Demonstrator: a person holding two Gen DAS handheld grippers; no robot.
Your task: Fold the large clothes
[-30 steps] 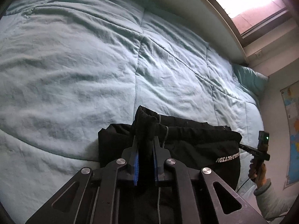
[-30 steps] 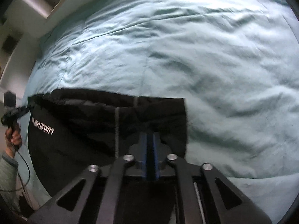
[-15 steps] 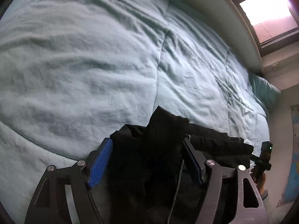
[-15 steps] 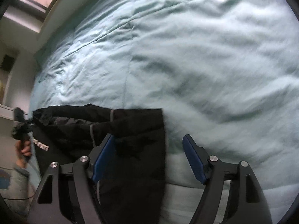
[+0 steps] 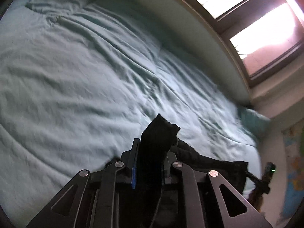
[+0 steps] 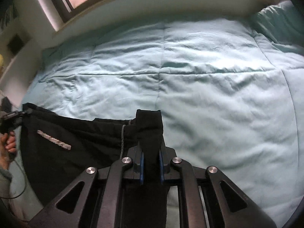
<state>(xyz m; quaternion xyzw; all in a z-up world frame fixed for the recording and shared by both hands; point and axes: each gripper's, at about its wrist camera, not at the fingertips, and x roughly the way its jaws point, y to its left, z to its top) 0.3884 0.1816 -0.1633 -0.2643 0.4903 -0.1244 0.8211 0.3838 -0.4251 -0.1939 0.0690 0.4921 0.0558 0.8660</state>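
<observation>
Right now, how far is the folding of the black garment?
Done: both corners are pinched. The left hand-held gripper and right hand-held gripper, jaws just closed, each clamp the black garment. In hand: lifting it off the bed cover. Left: the fold itself.

- This is a bedroom in a home.
- A wide bed (image 6: 209, 98) fills almost the whole of both wrist views, covered with a pale teal quilted duvet (image 5: 76, 95) stitched in large squares and creased all over.
- A pillow (image 6: 281, 22) in a matching teal case lies at one end of the bed.
- A light padded headboard or side panel (image 6: 152, 3) runs along the far edge of the mattress.
- Right behind it is a dark-framed window (image 5: 262, 38) letting in daylight.
- A coloured wall map (image 5: 294, 171) hangs on the pale wall beside the bed.
</observation>
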